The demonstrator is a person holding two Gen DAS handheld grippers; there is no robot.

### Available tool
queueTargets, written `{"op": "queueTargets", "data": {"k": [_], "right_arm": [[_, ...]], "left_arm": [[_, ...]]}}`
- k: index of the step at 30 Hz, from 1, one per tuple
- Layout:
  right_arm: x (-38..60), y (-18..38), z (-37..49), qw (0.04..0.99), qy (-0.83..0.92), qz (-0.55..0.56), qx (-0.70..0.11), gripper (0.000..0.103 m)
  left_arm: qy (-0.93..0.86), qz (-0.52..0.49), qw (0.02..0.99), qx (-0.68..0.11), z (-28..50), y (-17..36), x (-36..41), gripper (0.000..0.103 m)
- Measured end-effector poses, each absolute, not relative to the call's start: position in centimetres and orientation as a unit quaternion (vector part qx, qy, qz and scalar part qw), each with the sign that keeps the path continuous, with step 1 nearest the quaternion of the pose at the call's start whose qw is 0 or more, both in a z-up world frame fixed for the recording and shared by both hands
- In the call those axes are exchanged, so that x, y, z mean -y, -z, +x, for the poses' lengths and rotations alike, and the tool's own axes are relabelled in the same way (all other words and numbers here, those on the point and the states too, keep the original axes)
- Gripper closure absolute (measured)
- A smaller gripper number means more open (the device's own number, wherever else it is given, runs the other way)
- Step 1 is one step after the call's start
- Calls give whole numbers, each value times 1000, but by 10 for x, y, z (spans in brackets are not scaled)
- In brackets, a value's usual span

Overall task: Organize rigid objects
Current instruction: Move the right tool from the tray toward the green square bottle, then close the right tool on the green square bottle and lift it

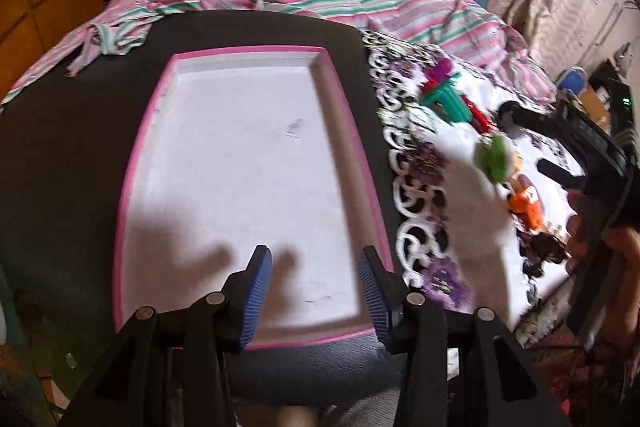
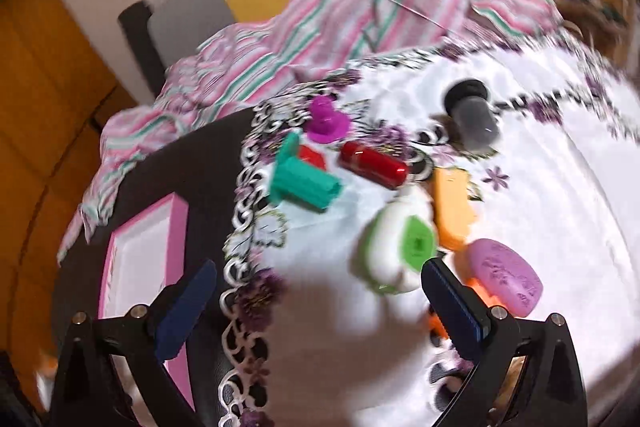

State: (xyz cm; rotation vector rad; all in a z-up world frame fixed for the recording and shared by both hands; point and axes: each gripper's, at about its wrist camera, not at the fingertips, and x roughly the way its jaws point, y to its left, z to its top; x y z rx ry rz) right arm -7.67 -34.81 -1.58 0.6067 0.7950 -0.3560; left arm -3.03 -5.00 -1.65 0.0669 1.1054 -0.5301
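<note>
Just beyond the right gripper (image 2: 320,307), jaws open and empty, lay the white-and-green toy (image 2: 394,247), nearer than the left gripper (image 1: 316,291), likewise open, over the pink-rimmed tray (image 1: 348,131).

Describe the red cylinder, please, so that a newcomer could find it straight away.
Start at the white floral tablecloth, right of the pink-rimmed tray. In the toy cluster, the red cylinder lies on its side between the teal piece and the orange block. It alone is glossy red.
</note>
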Motion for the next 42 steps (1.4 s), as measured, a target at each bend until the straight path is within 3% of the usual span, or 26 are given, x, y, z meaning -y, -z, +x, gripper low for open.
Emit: {"op": "queueTargets", "data": {"k": [3, 9, 16, 21, 28, 36, 42], "right_arm": [[365, 17, -79, 859, 187, 294, -374, 2], [390, 28, -70, 843, 202, 318, -383, 22], [402, 43, -72, 828, 169, 371, -386, 29], [395, 52, -60, 819, 182, 342, -423, 31], [403, 69, -47, 802, 176, 344, -455, 47], [433, 88, -37, 767, 84, 483, -414, 48], [449, 52, -63, 805, 249, 382, -378, 48]], "left_arm": [[279, 9, 806, -522, -34, 15, 52, 55], [308, 5, 792, -527, -38, 9, 62, 52], [309, -30, 796, -520, -35, 9, 60, 51], [303, -46, 793, -526, -33, 14, 60, 52], [295, -46, 800, -521, -34, 13, 61, 52], [317, -25, 790, -524, -32, 12, 70, 51], [317, -21, 794, -518, -29, 13, 76, 51]]}}
